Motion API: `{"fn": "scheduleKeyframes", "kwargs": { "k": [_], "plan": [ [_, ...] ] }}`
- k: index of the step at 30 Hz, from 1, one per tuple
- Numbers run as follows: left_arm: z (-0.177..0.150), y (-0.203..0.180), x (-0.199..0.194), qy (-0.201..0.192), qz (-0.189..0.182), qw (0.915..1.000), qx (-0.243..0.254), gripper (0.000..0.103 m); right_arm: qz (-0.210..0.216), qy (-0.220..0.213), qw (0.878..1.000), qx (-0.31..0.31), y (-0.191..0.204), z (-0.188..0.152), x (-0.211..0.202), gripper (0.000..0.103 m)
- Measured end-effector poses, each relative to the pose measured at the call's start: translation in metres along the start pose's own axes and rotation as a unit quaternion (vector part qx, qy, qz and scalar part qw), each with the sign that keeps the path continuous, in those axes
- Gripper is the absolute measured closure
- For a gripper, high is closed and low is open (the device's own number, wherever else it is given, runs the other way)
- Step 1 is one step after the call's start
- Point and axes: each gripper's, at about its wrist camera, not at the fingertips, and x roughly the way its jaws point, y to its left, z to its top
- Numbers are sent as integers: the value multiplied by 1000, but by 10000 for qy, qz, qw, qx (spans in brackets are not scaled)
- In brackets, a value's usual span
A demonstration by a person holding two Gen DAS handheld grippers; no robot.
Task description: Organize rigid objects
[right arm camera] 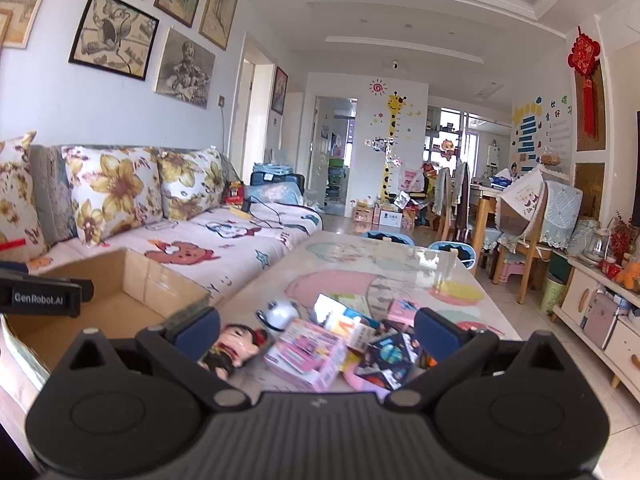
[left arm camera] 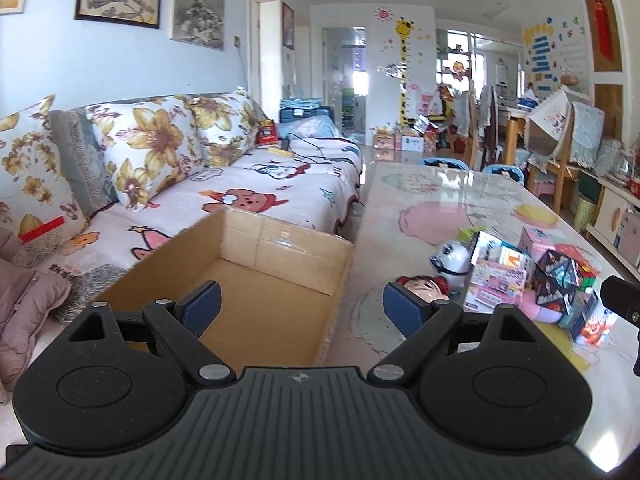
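An open cardboard box point(left arm camera: 256, 280) stands at the table's left edge, its inside bare. My left gripper point(left arm camera: 302, 306) hangs open over the box's near right corner, nothing between its pads. To the right lies a pile of toys: a doll head point(left arm camera: 424, 286), a white panda figure point(left arm camera: 454, 260), a pink carton point(left arm camera: 498, 282) and a dark folded cube point(left arm camera: 558, 276). In the right wrist view my right gripper point(right arm camera: 316, 332) stands open just above the same pile, with the doll point(right arm camera: 234, 344), the panda figure point(right arm camera: 282, 312) and the pink carton point(right arm camera: 308, 352) between and below its fingers. The cardboard box point(right arm camera: 132, 300) is at its left.
The table point(left arm camera: 432, 196) has a glossy pastel cover. A sofa point(left arm camera: 240, 184) with floral cushions runs along the left. Blue stools point(right arm camera: 452, 250) stand at the table's far end; a low cabinet point(right arm camera: 600, 312) lines the right wall. The left gripper's body point(right arm camera: 40, 296) shows at the left edge.
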Motion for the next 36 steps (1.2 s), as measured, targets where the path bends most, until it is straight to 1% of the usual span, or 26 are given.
{"fn": "scheduleKeyframes", "kwargs": {
  "k": [7,12,18,21,23,25,27,30,36],
  "plan": [
    [-3,-8,7,65,-296,9992,262,0,-140,160,9998,0,-19,-9,7,1],
    [0,-14,12,91,-554,9976,412,0,-315,338,9987,216,-44,-13,16,1],
    [-1,-25,15,36,-914,9932,724,0,-578,811,9940,455,-69,-24,38,1],
    [-4,-30,18,62,-1060,9903,901,0,-677,1093,9883,818,-84,-32,53,1],
    [-4,-35,23,70,-1168,9880,1005,0,-693,1221,9838,1115,-96,-36,60,1],
    [-4,-39,26,55,-1278,9858,1093,0,-714,1251,9817,1242,-102,-39,67,1],
    [-4,-42,33,67,-1415,9827,1196,0,-709,1310,9812,1230,-106,-43,72,1],
    [-5,-46,42,196,-1534,9795,1288,0,-637,1376,9813,1187,-111,-45,75,2],
    [1,-43,59,395,-1640,9788,1161,0,-575,1531,9787,1240,-124,-50,84,8]
  ]
}}
